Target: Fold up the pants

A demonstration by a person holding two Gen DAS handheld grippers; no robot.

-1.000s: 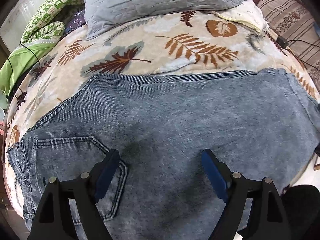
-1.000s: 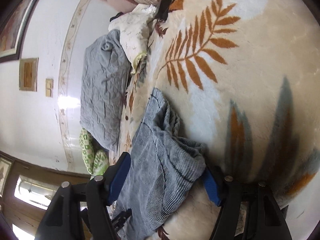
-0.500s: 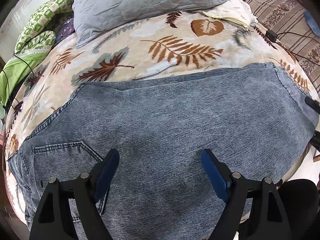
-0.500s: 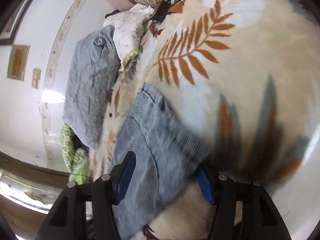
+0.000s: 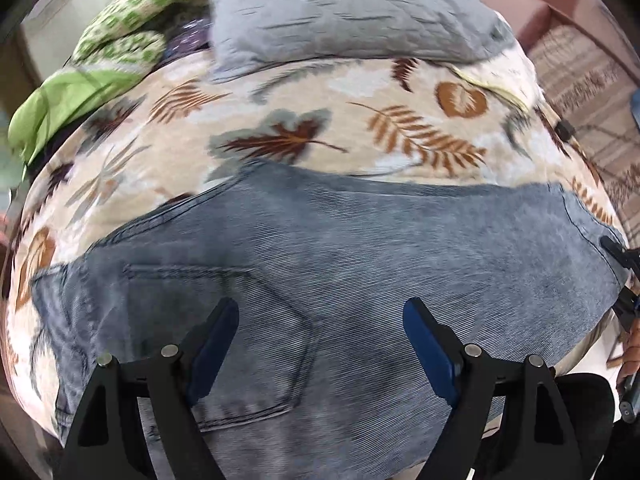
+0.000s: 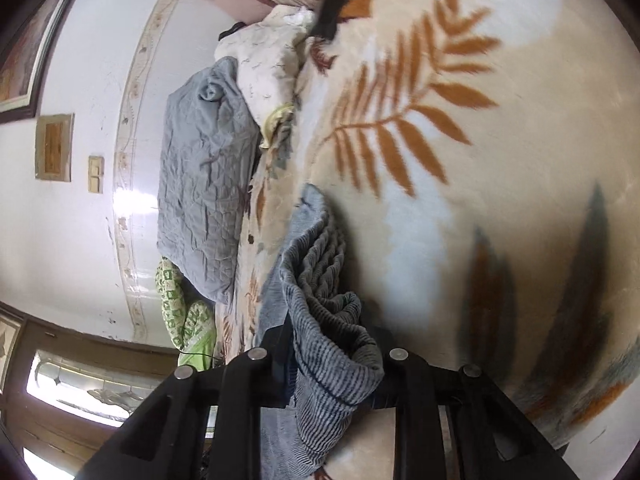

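The pants [image 5: 360, 264] lie spread across the leaf-print blanket [image 5: 280, 92] on the bed, just in front of the grey pillow [image 5: 344, 8], waist and back pocket [image 5: 240, 332] to the left in the left wrist view.

The right hand-held gripper [image 6: 332, 364] is closing on a bunched leg end at the side of the pants away from the pocket, and the cloth already sits crumpled between its jaws. The left hand-held gripper [image 5: 320, 344] hangs over the pocket with its jaws spread wide, pinching nothing.

The likeliest trouble is in that right-hand bite: it looks to take several ridged layers in a wad (not a flat hem), so a pull toward the pillow could slip a layer free or drag the fold askew. With the waist end unpinned, the whole garment may also slide on the plush blanket instead of folding over.

No brand, label or writing can be read anywhere.
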